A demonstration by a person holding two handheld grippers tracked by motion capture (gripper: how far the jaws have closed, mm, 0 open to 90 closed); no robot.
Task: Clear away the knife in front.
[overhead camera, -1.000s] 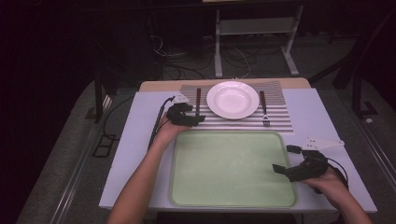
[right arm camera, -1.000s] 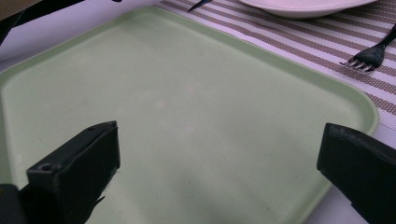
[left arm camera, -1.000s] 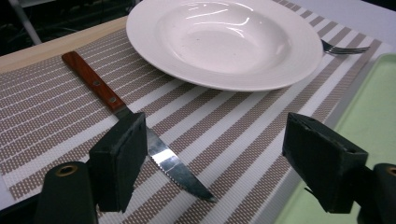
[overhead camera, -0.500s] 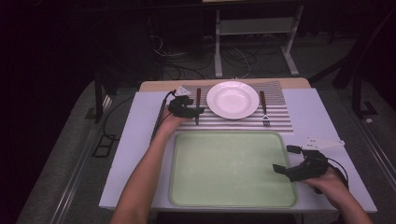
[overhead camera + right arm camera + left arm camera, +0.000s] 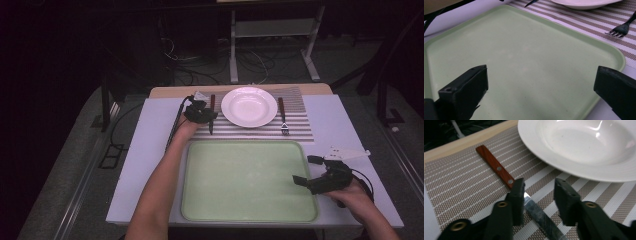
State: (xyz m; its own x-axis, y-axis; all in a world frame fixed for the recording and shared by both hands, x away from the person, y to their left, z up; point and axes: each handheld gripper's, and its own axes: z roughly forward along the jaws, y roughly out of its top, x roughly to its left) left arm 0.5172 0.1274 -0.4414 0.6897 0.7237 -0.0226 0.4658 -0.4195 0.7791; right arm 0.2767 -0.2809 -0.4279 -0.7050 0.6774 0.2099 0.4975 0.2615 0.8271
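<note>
On the striped placemat [image 5: 461,182] just left of the white plate [image 5: 584,147], I am closing the left hand-held gripper [image 5: 537,195], jaws narrowing but not yet pinching, astride the thin, stiff, slippery table knife [image 5: 506,177] where wooden handle meets blade.

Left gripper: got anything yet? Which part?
Not gripped yet. The left gripper straddles the knife where handle meets blade; its jaws have just been closing, one touching, the other clear. Right gripper holds nothing.

green tray [image 5: 248,180] bare – open passage, plate [image 5: 249,106] crowding knife [image 5: 499,169]
</note>
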